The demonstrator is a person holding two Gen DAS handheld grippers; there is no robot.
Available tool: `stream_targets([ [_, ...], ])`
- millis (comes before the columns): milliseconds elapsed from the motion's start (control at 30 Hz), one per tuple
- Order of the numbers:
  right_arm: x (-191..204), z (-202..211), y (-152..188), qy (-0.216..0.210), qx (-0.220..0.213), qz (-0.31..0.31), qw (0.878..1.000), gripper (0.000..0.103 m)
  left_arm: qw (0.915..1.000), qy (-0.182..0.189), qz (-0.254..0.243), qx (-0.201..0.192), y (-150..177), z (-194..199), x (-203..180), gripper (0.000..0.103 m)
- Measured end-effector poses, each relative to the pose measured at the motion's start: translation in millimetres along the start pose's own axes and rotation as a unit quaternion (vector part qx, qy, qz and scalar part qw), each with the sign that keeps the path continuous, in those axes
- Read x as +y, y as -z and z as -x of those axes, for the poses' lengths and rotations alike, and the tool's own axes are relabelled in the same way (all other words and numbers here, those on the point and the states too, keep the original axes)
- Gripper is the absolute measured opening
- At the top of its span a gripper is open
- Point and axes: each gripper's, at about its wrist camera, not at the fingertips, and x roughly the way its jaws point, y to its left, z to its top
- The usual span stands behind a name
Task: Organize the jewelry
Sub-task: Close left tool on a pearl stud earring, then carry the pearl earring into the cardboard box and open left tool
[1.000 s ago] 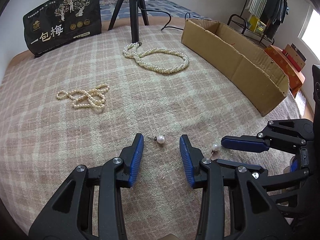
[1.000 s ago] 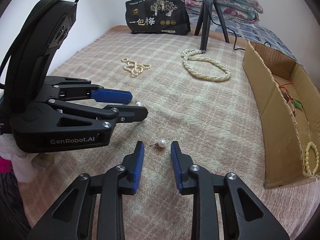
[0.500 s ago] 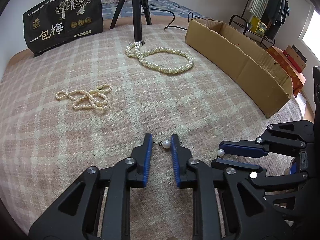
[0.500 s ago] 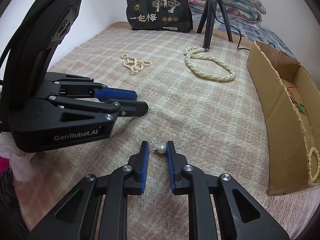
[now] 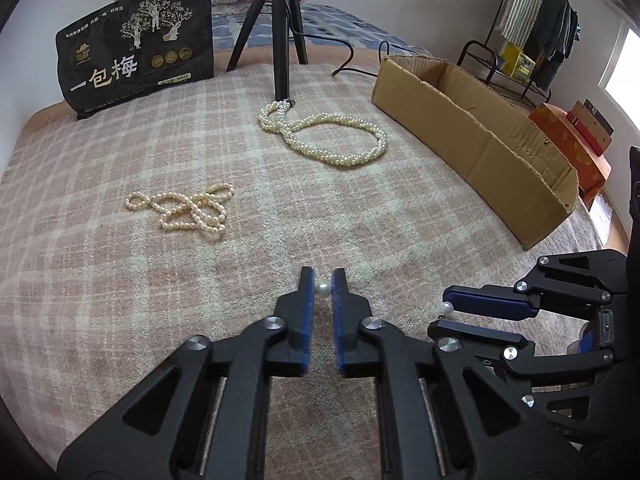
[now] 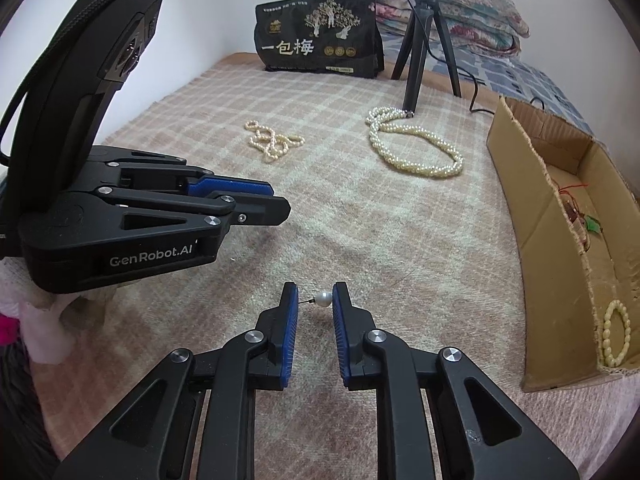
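My left gripper [image 5: 323, 290] had closed over the last second until its blue pads [image 5: 307, 300] pinched the left pearl stud [image 5: 322, 289] between them; a second before, that pearl lay loose on the blanket between wide-open fingers. My right gripper [image 6: 315, 301] had narrowed in the same way onto the right pearl stud [image 6: 323, 299]: the pearl pressed against the right-hand pad and the thin post reached the left-hand one, so I judged it gripped end to end, though lightly. In the left view the same pearl [image 5: 447, 307] showed at the tip of the right gripper's fingers. I took it that both earrings were caught and that carrying them to the box came next.

The plaid blanket [image 5: 120, 280] ran outward from the fingers. Farther off, to the left, lay the tangled thin pearl strand [image 5: 180, 210]; beyond it, near the middle, the thick twisted pearl necklace [image 5: 328, 140] touched the foot of a black tripod [image 5: 280, 40]. The cardboard box [image 6: 560, 208] stood along the right edge, holding a pale bead bracelet [image 6: 616, 334] and some small red and green pieces. A black printed bag [image 5: 136, 56] leaned at the far side.

Nothing lay between my fingers and the box, but its near wall stood high enough that I would have to lift over it.
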Motion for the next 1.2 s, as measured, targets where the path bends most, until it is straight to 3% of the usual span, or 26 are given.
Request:
stream_targets([
  [367,1.7,18.5,-3.3,0.010,-0.020,0.006,1.000,0.015,0.9998,0.001,0.006,-0.017,-3.9,18.0,4.3,0.006],
  [867,-12.3,47.7,-13.4,0.022,-0.064,-0.014,0.998,0.015,0.9951,0.004,0.067,-0.072,-23.5,63.3,44.9,0.006],
  [1200,-35.1,69.9,-21.7,0.041,-0.097,-0.032,0.994,0.015,0.9952,0.010,0.048,-0.085,-35.9,73.3,30.2,0.006],
])
